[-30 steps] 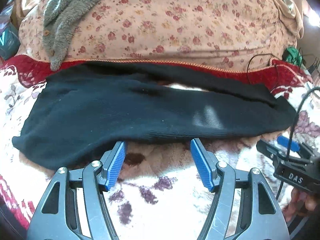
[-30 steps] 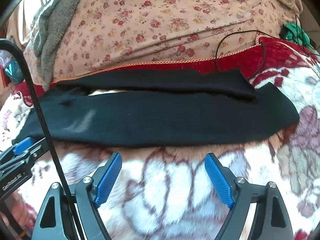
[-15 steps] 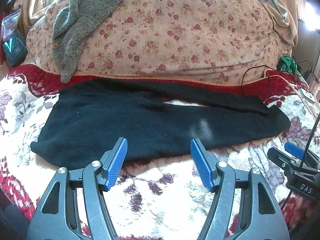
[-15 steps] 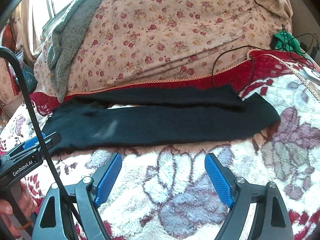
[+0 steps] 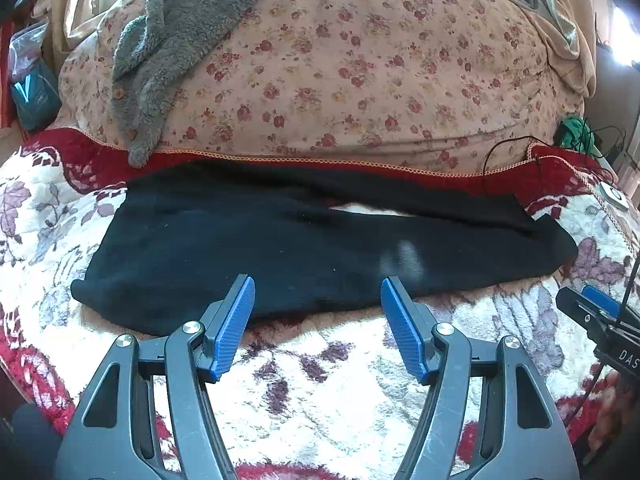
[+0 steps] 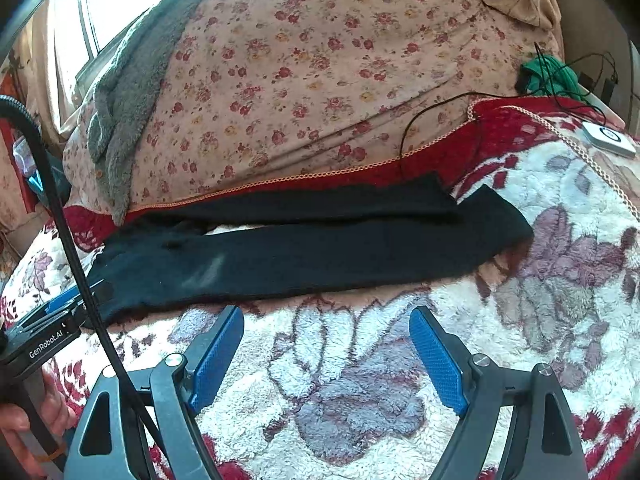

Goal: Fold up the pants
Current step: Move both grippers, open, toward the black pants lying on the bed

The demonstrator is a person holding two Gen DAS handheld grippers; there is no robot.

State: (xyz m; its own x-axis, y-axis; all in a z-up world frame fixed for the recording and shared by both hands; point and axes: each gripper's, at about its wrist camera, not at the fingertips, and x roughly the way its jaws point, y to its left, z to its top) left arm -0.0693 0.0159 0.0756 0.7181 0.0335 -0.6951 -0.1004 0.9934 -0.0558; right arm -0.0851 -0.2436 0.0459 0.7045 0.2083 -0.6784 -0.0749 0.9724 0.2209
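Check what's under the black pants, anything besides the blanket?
The black pants lie flat on the floral fleece blanket; a pale strip shows through the gap between the legs. Whatever lies beneath the fabric itself is covered. Both grippers are open, holding nothing.

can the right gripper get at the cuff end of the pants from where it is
Probably yes. The right gripper is open and holds nothing, and only bare blanket lies between it and the pants. The leg ends lie flat ahead to its right, with nothing on top.

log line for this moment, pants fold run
stage: pre-grasp | pants: flat on blanket, legs apart | left gripper: open, empty, near pants edge | right gripper: open, empty
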